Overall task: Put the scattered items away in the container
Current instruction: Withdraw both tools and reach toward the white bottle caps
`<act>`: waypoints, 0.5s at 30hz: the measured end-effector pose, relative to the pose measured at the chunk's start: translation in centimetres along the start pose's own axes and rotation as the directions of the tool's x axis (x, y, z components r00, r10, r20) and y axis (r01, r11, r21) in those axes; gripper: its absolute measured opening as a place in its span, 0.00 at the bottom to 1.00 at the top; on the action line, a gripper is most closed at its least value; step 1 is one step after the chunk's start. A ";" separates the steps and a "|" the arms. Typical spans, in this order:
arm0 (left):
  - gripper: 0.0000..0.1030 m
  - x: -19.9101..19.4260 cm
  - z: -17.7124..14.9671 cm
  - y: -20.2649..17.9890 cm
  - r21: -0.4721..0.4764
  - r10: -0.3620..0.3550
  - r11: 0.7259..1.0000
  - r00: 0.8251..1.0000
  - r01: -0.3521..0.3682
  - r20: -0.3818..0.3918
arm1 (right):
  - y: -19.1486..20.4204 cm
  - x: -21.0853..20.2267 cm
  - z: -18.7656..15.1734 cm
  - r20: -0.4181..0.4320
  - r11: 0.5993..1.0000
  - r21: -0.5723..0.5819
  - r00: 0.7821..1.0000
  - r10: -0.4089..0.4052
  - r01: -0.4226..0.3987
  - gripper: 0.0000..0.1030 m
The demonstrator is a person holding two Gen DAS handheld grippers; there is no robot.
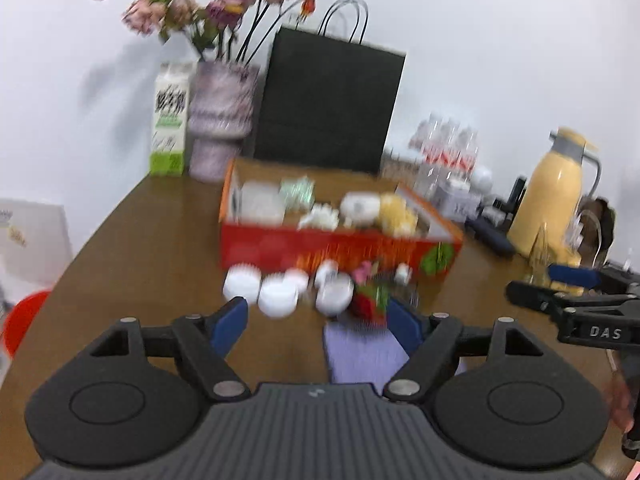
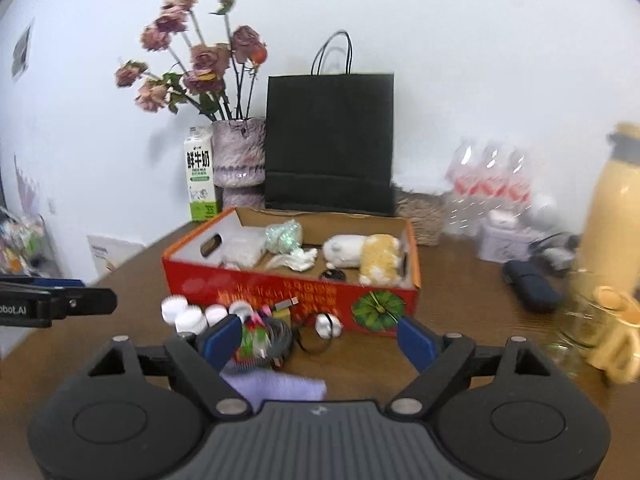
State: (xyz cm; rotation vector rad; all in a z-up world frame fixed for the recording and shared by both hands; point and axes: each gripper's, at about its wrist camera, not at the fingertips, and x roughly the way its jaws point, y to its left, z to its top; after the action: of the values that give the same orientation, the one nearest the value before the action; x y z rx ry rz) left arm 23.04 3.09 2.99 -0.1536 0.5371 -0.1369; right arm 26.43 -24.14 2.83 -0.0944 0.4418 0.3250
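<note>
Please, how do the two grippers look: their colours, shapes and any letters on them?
Both look alike: the left gripper and right gripper have black linkage arms with silver pivot pins, round black discs either side of a ribbed grey body, and blue finger pads. White letters "DAS" mark the right gripper's side in the left view.

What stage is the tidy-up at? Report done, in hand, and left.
Done: the red box already holds a white plush, a yellow sponge-like item and some wrapped bits. In hand: nothing; the left tool and the right tool are both open and empty. Left: the white caps, the cables, a small white ball and the purple cloth lie in front of the box.
</note>
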 end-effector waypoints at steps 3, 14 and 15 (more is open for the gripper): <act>0.77 -0.9 -2.7 -0.4 -0.014 0.007 1.000 0.999 -0.008 -0.052 | 1.2 -2.1 -3.0 0.009 1.000 -0.028 1.000 -0.012 0.012 0.82; 0.77 -3.8 -8.3 -2.1 0.056 0.037 0.998 0.995 -0.032 -0.092 | 2.9 -5.7 -10.5 -0.111 0.999 0.009 0.993 0.044 -0.043 0.82; 0.77 -4.0 -8.3 -2.1 0.054 0.036 0.998 0.995 -0.031 -0.089 | 2.9 -6.0 -10.7 -0.112 0.999 0.013 0.993 0.045 -0.044 0.82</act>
State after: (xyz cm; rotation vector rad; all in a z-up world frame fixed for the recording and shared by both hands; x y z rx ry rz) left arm 15.12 0.81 -1.72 -0.0875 0.6245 -0.1258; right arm 15.99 -24.82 -4.21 -0.0932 0.5572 0.3626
